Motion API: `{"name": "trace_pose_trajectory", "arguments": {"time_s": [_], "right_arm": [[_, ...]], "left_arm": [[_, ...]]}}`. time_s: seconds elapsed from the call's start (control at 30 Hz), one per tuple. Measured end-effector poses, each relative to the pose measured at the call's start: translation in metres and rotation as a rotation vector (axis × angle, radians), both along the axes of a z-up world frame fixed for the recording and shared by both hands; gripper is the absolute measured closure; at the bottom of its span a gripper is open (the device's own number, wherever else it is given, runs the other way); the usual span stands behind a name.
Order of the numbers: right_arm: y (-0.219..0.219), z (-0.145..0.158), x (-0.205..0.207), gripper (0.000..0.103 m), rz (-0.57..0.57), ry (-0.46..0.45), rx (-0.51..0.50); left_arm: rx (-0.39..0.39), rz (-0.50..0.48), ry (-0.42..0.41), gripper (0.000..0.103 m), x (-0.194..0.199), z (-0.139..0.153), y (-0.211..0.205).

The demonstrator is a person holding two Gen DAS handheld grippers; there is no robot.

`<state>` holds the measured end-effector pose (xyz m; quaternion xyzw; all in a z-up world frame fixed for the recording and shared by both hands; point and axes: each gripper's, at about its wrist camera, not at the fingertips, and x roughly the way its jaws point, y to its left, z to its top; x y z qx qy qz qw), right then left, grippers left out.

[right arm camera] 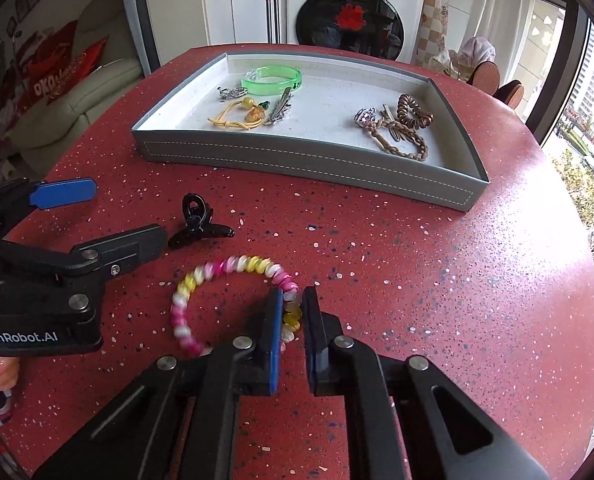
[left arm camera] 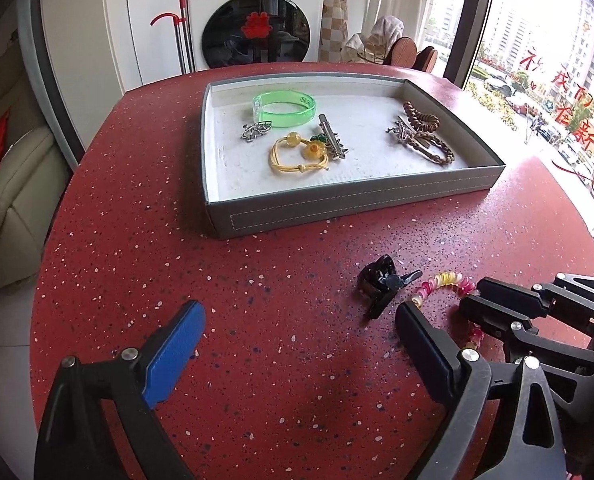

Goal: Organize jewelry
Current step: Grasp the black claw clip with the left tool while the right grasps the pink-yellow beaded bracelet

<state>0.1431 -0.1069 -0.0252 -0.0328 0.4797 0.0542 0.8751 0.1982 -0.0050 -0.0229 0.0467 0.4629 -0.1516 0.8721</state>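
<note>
A pink, yellow and white spiral hair tie (right arm camera: 225, 280) lies on the red table, also in the left wrist view (left arm camera: 443, 285). My right gripper (right arm camera: 293, 312) is shut on its right side. A black claw clip (right arm camera: 195, 224) lies just left of it, seen too in the left wrist view (left arm camera: 385, 280). My left gripper (left arm camera: 297, 320) is open and empty, its right finger next to the clip. The grey tray (left arm camera: 337, 204) holds a green bangle (left arm camera: 285, 109), a yellow hair tie (left arm camera: 297, 156), a silver clip (left arm camera: 331, 136) and brown hair ties (left arm camera: 425, 132).
The red speckled table (left arm camera: 177, 260) ends at a rounded edge near a window on the right. A washing machine (left arm camera: 253, 12) and a red-handled mop (left arm camera: 179, 28) stand behind the table. A cream sofa (left arm camera: 9, 200) is at left.
</note>
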Motion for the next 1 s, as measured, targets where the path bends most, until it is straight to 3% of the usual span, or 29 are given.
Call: {"name": "trace_pose_trajectory", "arguments": {"time_s": [0.23,0.3,0.57,0.63,0.77,0.87,1.0], "right_arm": [[-0.014,0.005,-0.006,0.093,-0.025,-0.014,-0.005],[-0.018,0.006,-0.008,0.093,-0.030,-0.012,-0.010],[-0.027,0.002,-0.010,0.093,-0.049,0.001,0.010],[-0.026,0.001,-0.010,0.093,-0.048,0.001,0.014],[-0.026,0.001,-0.010,0.093,-0.049,0.000,0.017],[-0.028,0.000,-0.009,0.093,-0.054,0.003,0.026],[-0.029,0.001,-0.009,0.093,-0.062,0.004,0.033]], "left_arm": [[0.016,-0.055,-0.009,0.000,0.003,0.002,-0.015],[0.023,-0.074,-0.001,0.006,0.005,0.001,-0.021],[0.040,-0.122,0.003,0.013,0.011,-0.004,-0.043],[0.046,-0.128,0.011,0.029,0.012,-0.006,-0.046],[0.057,-0.126,0.008,0.033,0.011,-0.010,-0.048],[0.050,-0.128,0.007,0.055,0.010,-0.009,-0.047],[0.045,-0.124,0.010,0.058,0.010,-0.008,-0.046]]}}
